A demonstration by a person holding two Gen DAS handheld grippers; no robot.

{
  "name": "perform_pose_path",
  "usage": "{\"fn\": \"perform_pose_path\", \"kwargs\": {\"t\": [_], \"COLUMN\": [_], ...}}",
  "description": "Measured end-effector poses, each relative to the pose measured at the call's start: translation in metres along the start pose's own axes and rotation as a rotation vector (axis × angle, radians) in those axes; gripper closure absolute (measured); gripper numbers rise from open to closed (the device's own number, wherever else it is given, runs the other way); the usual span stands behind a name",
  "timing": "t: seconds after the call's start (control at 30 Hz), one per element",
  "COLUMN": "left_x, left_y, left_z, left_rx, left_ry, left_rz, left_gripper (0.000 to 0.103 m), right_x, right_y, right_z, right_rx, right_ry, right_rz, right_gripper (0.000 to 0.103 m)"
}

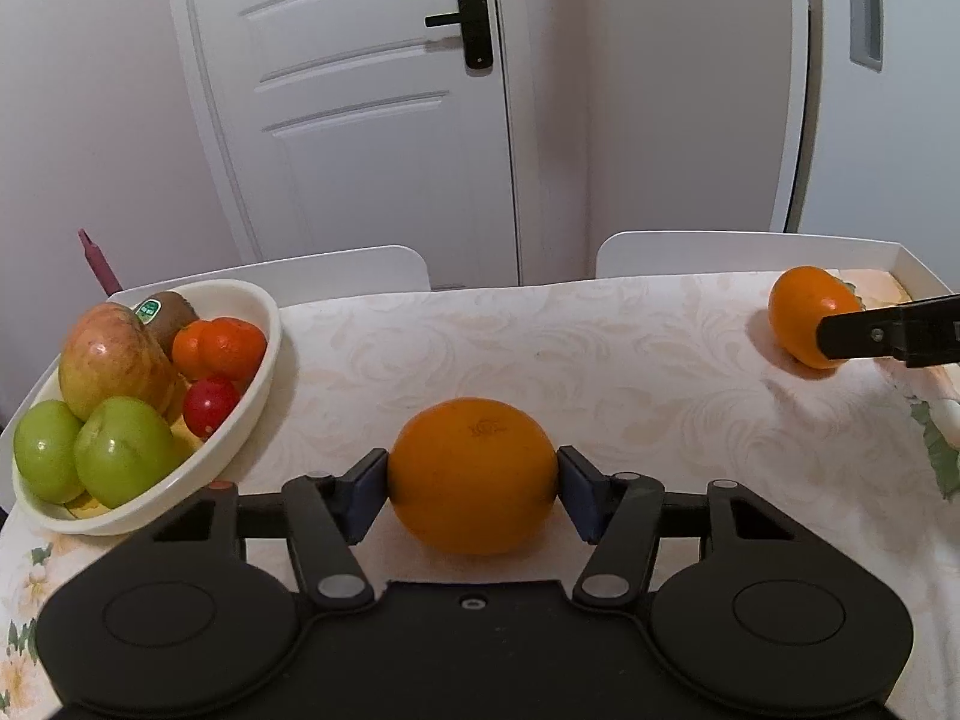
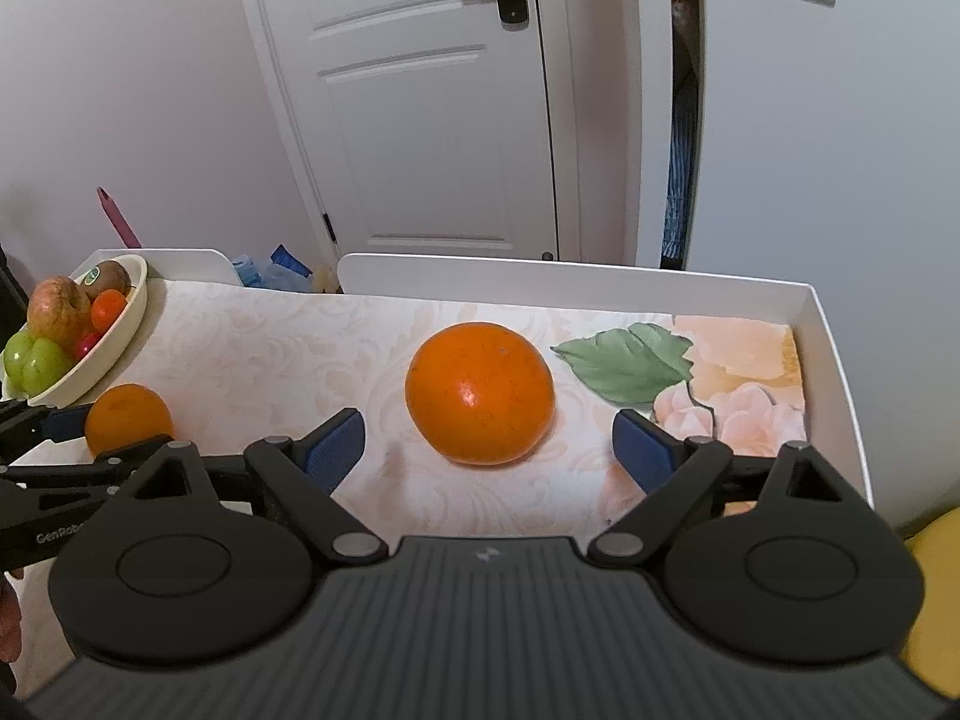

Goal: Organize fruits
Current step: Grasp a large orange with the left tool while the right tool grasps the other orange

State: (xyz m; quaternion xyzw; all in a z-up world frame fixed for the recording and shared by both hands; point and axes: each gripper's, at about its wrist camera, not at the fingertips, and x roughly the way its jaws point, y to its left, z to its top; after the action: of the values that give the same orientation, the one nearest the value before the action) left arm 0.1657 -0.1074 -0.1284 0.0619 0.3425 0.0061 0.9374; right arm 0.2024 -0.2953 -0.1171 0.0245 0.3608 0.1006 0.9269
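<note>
My left gripper (image 1: 473,483) is shut on an orange (image 1: 473,474) that rests on the tablecloth; both blue pads (image 1: 364,495) press its sides. It also shows in the right wrist view (image 2: 127,418). A white fruit bowl (image 1: 258,384) stands to its left, holding an apple, green fruits, a kiwi, a tangerine and a small red fruit. My right gripper (image 2: 489,450) is open, its pads (image 2: 335,450) on either side of a persimmon (image 2: 479,393) without touching it. The persimmon also shows at the far right of the left wrist view (image 1: 804,312).
The table (image 1: 630,360) has a floral cloth and raised white edges (image 2: 834,360) at the back and right. A white door (image 1: 372,108) stands behind. A pink handle (image 1: 96,261) sticks up behind the bowl. A yellow object (image 2: 936,594) lies beyond the right edge.
</note>
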Motion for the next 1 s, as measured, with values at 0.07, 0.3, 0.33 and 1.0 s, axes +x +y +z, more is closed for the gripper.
{"fn": "perform_pose_path", "kwargs": {"t": [0.07, 0.3, 0.33, 1.0], "left_x": [-0.001, -0.006, -0.006, -0.031], "left_y": [0.001, 0.002, 0.002, 0.016], "left_z": [-0.001, -0.003, -0.003, -0.011], "left_rx": [-0.003, 0.002, 0.001, -0.047], "left_ry": [-0.003, -0.004, -0.003, -0.008], "left_rz": [-0.007, -0.014, -0.014, 0.002], "left_gripper": [0.039, 0.04, 0.04, 0.04], "right_x": [0.003, 0.014, 0.015, 0.02], "right_y": [0.001, 0.003, 0.003, 0.018], "right_z": [0.0, 0.004, 0.004, 0.008], "right_rx": [0.0, 0.01, 0.013, 0.011], "right_ry": [0.001, 0.009, 0.011, 0.027], "right_rz": [-0.002, 0.001, 0.001, 0.005], "right_gripper": [0.0, 0.009, 0.011, 0.027]}}
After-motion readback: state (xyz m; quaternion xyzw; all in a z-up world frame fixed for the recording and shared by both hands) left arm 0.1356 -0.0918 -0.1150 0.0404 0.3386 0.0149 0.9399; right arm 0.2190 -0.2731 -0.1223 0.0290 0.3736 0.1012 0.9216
